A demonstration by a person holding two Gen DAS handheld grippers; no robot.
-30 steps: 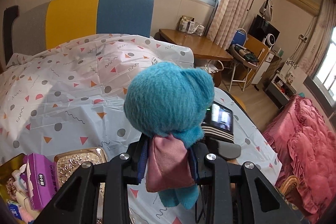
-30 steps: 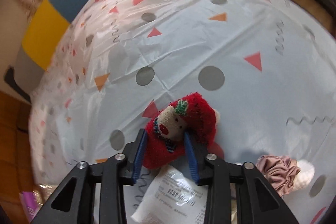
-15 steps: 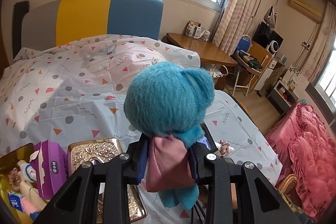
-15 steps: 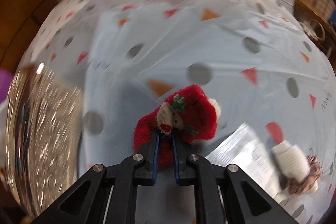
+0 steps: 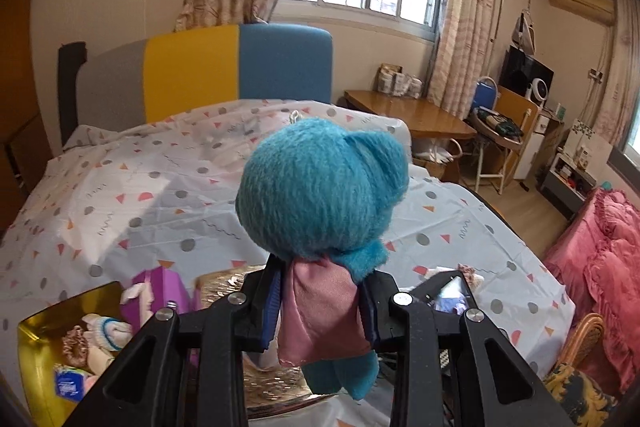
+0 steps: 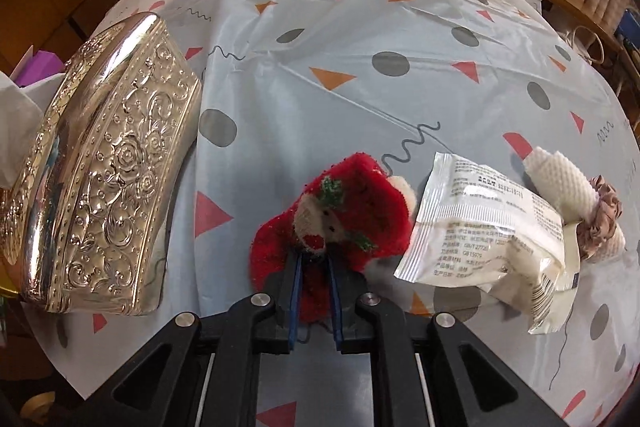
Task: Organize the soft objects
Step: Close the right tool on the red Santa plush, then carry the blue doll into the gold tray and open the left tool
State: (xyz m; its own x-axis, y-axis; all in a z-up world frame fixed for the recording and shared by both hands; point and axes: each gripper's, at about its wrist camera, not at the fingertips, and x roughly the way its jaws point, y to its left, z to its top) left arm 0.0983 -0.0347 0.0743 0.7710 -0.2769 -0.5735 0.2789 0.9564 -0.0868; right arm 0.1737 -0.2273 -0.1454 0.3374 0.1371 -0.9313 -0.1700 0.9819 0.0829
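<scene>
While the left hand-held gripper (image 5: 320,311) clamps the blue plush toy (image 5: 320,187) above the bed (image 5: 160,195), the right hand-held gripper (image 6: 314,267) pinches the red plush toy (image 6: 340,203) between embossed lid (image 6: 108,163) and packet (image 6: 480,223).

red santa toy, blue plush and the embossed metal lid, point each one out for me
red santa toy (image 6: 360,203): right wrist view, on its red hat.
blue plush (image 5: 316,187): left wrist view, on the back of its round head.
embossed metal lid (image 6: 120,171): right wrist view, on the flower pattern of its top face.
</scene>
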